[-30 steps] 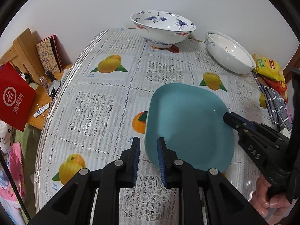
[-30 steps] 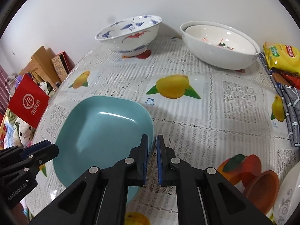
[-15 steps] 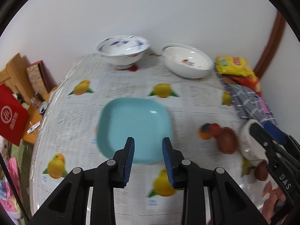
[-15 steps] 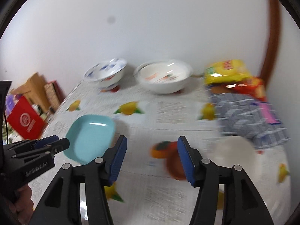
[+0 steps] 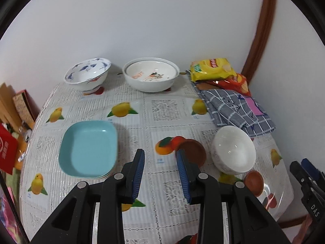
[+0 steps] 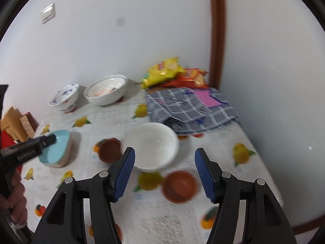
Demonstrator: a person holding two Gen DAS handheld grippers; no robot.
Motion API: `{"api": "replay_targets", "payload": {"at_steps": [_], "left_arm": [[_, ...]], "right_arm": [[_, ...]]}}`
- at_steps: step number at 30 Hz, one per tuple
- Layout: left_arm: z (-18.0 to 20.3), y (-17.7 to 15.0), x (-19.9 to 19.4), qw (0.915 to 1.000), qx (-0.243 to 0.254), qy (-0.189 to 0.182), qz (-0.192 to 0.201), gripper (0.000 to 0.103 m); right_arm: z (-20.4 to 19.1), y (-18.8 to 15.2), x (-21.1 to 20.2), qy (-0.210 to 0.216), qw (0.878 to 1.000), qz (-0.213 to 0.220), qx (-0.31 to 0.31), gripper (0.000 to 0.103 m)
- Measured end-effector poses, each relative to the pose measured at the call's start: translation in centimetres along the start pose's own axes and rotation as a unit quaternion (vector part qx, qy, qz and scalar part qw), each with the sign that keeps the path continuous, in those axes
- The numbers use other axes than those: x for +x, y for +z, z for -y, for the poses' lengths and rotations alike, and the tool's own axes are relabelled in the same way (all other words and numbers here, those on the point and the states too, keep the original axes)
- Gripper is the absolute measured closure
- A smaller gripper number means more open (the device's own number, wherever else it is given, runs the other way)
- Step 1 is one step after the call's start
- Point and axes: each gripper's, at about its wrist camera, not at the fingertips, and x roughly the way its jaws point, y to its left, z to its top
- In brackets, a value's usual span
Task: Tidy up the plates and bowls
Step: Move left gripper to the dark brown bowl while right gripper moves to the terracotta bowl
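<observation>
A teal square plate lies on top of other plates at the table's left. Both grippers hang above the table with nothing between their fingers. My left gripper is open, between the teal plate and a brown dish. My right gripper is open and its jaws are still opening, above a small white bowl and a second brown dish. By the wall stand a blue-patterned bowl and a large white bowl.
Yellow and red snack bags and a folded checked cloth fill the back right corner. A red bag and boxes sit beyond the table's left edge. A hand holds the left gripper's handle.
Both grippers let go of the teal plate, opened, and drew back and up. The views swung right, so the small white bowl and the brown dishes now show.
</observation>
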Motion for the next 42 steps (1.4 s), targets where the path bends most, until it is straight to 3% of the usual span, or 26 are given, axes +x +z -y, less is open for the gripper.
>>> {"api": "replay_targets", "payload": {"at_steps": [4,21,33,42], "left_arm": [[0.9,0.3,0.6,0.9998,0.003,-0.016,-0.015,0.072],[1.7,-0.3,7.2,0.9974,0.013,-0.004,-0.07,0.072],[2.4,-0.4,11.0,0.9949,0.033,0.01,-0.095,0.072],[2.2,-0.3,13.1,0.9925,0.035,-0.002,-0.117,0.072]], "right_arm": [[2.6,-1.0,0.1,-0.002,1.0,-0.016,0.025,0.042],[7.5,-5.8,7.5,-0.013,0.99,-0.104,0.099,0.044],[7.2,-6.9,10.0,-0.003,0.988,-0.126,0.089,0.049],[6.7,-7.1,12.0,-0.003,0.986,-0.145,0.081,0.054]]}}
